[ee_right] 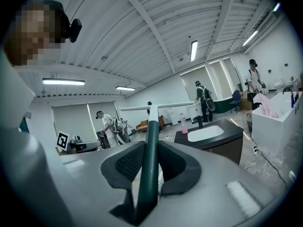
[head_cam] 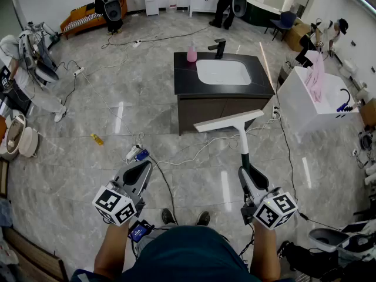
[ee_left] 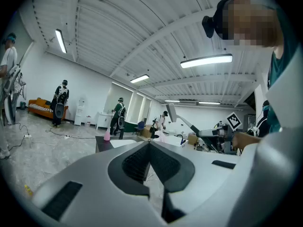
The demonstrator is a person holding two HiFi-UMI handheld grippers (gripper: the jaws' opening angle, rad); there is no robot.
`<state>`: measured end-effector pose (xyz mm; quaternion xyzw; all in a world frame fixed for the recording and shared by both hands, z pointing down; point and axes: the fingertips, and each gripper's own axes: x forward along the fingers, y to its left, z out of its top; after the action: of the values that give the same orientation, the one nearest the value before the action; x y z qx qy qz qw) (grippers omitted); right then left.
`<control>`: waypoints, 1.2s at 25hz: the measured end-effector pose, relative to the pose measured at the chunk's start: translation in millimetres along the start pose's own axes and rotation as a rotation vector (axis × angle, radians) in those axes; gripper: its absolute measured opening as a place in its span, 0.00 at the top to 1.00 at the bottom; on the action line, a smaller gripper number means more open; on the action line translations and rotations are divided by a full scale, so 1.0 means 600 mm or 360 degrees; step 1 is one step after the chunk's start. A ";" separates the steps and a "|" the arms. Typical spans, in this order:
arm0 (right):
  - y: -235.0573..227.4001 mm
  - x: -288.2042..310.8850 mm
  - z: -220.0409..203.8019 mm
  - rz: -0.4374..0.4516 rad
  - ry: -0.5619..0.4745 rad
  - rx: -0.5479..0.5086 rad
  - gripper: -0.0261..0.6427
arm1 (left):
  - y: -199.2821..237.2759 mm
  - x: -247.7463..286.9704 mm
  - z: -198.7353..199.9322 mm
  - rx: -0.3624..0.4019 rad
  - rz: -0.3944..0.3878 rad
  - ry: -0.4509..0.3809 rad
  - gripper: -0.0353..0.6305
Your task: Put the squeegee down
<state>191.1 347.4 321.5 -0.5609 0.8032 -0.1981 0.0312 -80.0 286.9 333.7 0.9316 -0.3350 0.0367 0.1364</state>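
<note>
Your right gripper (head_cam: 245, 172) was clamped on the squeegee (head_cam: 230, 121) by its handle, blade out front. Your left gripper (head_cam: 141, 168) was closed, empty.

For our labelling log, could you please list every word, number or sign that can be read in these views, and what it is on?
No legible words or numbers in any view.
Square markers on the left gripper and right gripper: black-and-white patterns, no letters or digits.
Pink bottle: any label is too small to read.
Squeegee: no print visible.
</note>
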 end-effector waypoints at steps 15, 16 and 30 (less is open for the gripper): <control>-0.001 0.000 0.001 0.0003 -0.0007 0.0049 0.81 | 0.002 0.004 -0.004 -0.0012 -0.0010 0.0004 0.94; -0.001 0.000 0.000 0.0002 -0.0010 0.0062 0.81 | 0.003 0.004 -0.007 -0.0014 -0.0012 0.0005 0.94; 0.036 0.045 -0.003 -0.0068 -0.0036 0.0108 0.81 | 0.066 -0.013 -0.005 -0.0029 -0.0090 0.0024 0.94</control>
<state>161.5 329.7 320.3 -0.5787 0.7834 -0.2196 0.0551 -111.0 263.2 344.6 0.9391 -0.3078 0.0369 0.1484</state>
